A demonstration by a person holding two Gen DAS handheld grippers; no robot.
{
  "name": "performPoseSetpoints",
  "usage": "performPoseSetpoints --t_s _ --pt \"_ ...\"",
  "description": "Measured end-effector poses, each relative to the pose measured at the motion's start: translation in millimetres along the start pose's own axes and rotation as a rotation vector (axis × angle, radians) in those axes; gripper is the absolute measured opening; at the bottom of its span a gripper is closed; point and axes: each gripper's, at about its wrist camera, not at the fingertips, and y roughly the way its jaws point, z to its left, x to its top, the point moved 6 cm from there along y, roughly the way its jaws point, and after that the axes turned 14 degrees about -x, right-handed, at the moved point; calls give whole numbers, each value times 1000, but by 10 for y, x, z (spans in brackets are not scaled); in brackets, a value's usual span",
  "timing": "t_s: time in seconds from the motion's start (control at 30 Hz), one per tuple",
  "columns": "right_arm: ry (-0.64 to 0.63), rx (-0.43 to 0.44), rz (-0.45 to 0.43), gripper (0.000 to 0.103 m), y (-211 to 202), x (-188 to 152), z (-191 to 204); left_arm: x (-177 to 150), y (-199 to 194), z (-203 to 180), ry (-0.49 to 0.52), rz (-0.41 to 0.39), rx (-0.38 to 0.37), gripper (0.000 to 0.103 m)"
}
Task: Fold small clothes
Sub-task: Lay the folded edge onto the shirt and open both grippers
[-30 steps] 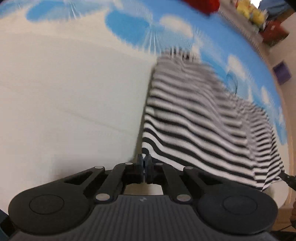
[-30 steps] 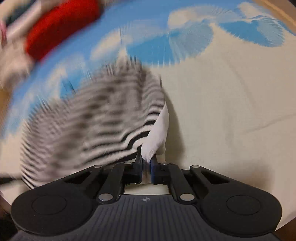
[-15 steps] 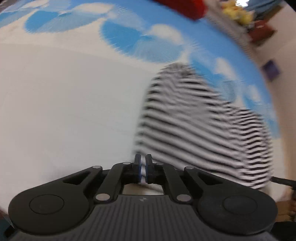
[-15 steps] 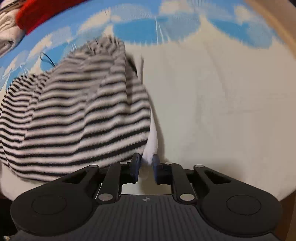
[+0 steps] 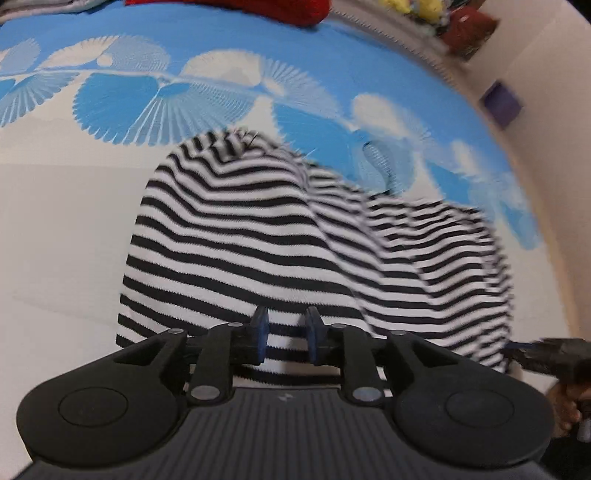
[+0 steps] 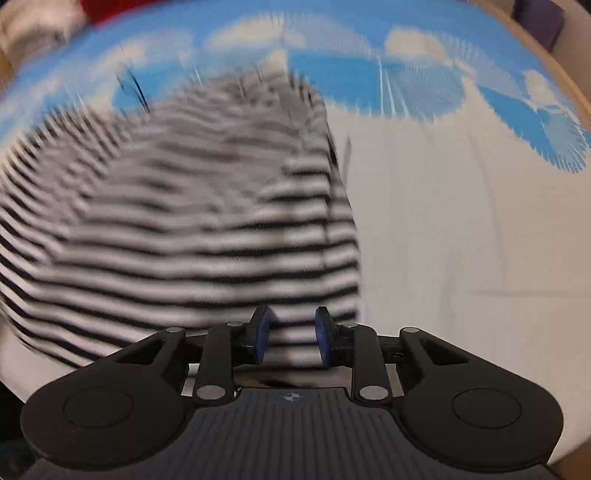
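the left gripper, clamped on the striped top a second ago, now stands released above its near hem. the right gripper has let go too. the top lies folded on the bedsheet; this fold looks done.

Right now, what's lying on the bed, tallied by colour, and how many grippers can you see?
Black-and-white striped: 1, the striped garment, lying on the blue-and-white bedspread.
Red: 1, a red item at the far edge, too cropped to identify.
Black grippers: 2, left gripper and right gripper, both open.
Total: 4.
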Motion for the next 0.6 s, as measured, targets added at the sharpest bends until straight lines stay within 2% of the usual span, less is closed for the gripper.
performPoseSetpoints --t_s 0.07,0.1,0.13,0.2,0.3,0.4,0.47,0.53,0.6 --pt "-11 -17 21 35 78 -14 -10 -26 179 73 -20 61 102 32" --pt "-4 -18 27 36 98 5 -12 -38 235 112 -34 82 143 44" --pt "10 -16 37 36 107 25 -24 -30 273 141 -50 88 172 46" --pt "32 -22 34 36 64 92 -41 23 287 146 -68 67 189 46" --pt "98 -21 -87 37 -178 316 -47 115 223 130 -37 22 235 46" --pt "173 69 -226 38 -425 552 19 223 142 93 -22 -37 237 48" --pt "173 139 -285 44 -525 669 173 281 84 23 -12 -74 194 56" --pt "137 187 -294 49 -509 741 387 336 20 -45 11 -115 170 68" --pt "97 176 -248 49 -350 774 598 378 -47 -106 48 -158 169 74"
